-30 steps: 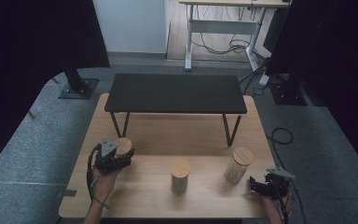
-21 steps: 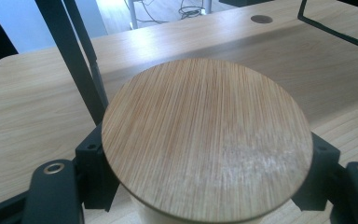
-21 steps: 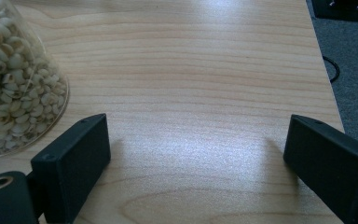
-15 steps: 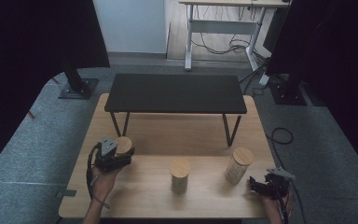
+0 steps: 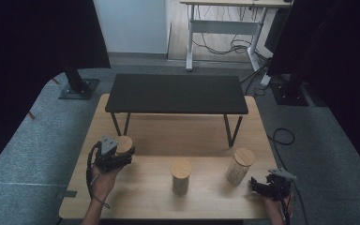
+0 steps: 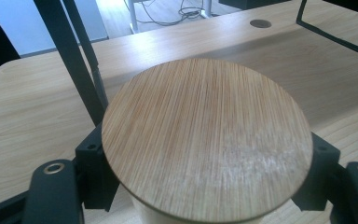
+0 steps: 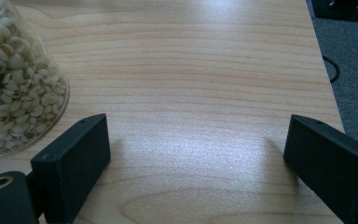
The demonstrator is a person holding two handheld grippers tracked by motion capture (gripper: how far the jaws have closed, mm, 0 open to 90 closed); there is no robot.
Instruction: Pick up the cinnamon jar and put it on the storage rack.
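Note:
Three clear jars with round bamboo lids stand on the wooden table [image 5: 145, 192]. My left gripper [image 5: 118, 156] is shut on the left jar [image 5: 124, 143]. In the left gripper view the jar's lid [image 6: 205, 135] covers the centre, and the black jaws of that gripper [image 6: 208, 149] press its sides just under the lid. The middle jar [image 5: 181, 176] stands free. The right jar [image 5: 239, 165], full of pale seeds, shows in the right gripper view as a jar wall [image 7: 9, 79] at the upper left. My right gripper [image 5: 262, 187] [image 7: 198, 144] is open over bare wood, just right of that jar.
A low black bench [image 5: 177, 93] on thin metal legs stands across the far half of the table. Grey carpet [image 5: 42, 140] surrounds the table, with a cable [image 5: 281, 136] on the floor at the right. The table's right edge [image 7: 324, 70] lies near my right gripper.

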